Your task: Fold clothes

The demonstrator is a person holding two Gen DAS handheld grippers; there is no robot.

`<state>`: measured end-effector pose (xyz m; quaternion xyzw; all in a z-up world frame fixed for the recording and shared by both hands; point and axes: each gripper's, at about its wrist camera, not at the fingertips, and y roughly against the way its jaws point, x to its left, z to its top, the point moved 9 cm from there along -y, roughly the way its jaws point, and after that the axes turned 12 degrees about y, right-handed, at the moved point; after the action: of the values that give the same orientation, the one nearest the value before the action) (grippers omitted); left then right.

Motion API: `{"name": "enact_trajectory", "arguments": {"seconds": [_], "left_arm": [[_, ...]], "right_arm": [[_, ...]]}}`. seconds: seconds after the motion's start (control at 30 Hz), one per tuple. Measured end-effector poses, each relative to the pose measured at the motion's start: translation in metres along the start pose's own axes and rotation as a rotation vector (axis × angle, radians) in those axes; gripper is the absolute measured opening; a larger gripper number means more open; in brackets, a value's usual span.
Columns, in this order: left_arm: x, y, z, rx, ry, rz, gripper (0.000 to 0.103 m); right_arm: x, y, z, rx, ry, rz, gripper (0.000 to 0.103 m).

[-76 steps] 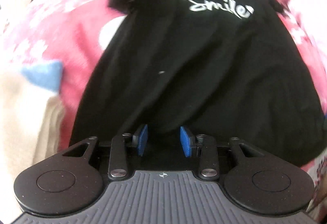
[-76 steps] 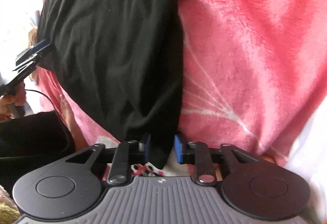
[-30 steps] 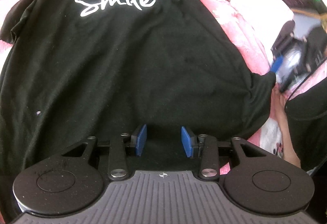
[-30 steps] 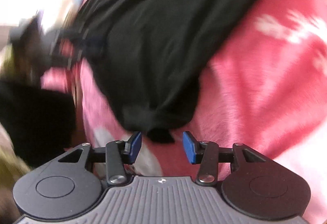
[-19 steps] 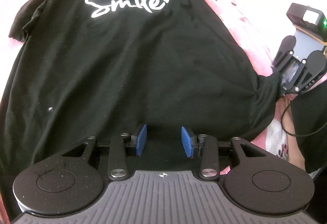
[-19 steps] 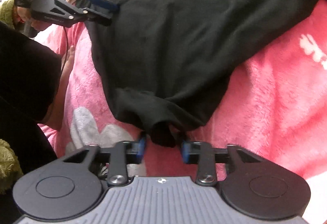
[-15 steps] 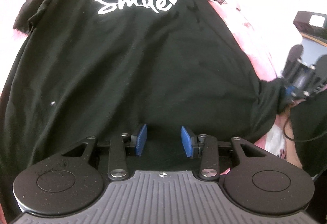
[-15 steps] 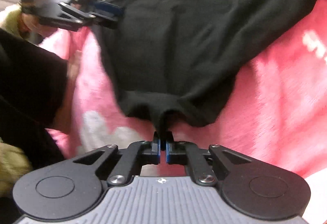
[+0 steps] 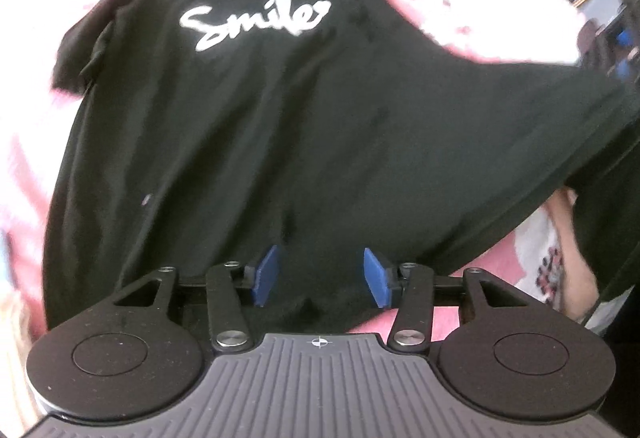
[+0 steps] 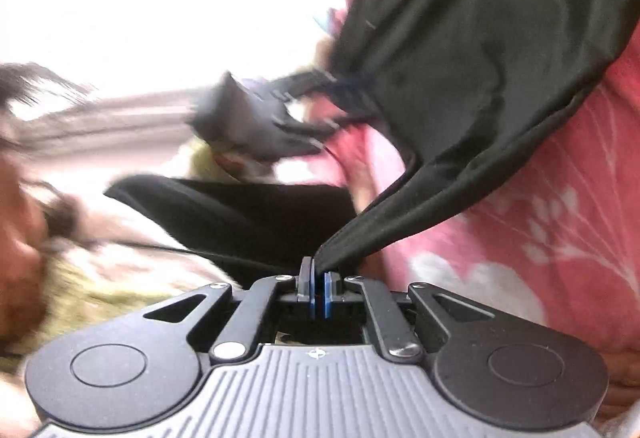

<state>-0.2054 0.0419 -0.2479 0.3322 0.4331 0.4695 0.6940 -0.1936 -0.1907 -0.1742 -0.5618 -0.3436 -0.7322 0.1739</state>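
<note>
One black T-shirt [image 9: 320, 126] printed with one white word; one pink floral blanket [image 10: 560, 230] beneath; two hand-held grippers, left hand-held gripper [image 9: 322, 276] and right hand-held gripper [image 10: 318, 288].

The right gripper [image 10: 319, 288] has its blue pads pressed together on a pinched corner of the black T-shirt [image 10: 472, 78], whose cloth stretches up and to the right from the jaws. Right of the jaws lies a pink floral blanket [image 10: 560, 206]. Up and left of them, blurred, the left gripper [image 10: 348, 94] meets the shirt's edge.
</note>
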Motion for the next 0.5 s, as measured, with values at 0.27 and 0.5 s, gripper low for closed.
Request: {"name": "enact_trajectory", "arguments": {"seconds": [0.27,0.5], "left_arm": [[0.034,0.008,-0.013,0.045,0.076,0.030,0.048],[0.051,0.005,-0.030,0.086,0.084,0.072,0.048]], "right_arm": [[-0.037,0.002,-0.058,0.231,-0.111,-0.176,0.006],[-0.079,-0.008,-0.072,0.346,-0.176,-0.318,0.006]]}}
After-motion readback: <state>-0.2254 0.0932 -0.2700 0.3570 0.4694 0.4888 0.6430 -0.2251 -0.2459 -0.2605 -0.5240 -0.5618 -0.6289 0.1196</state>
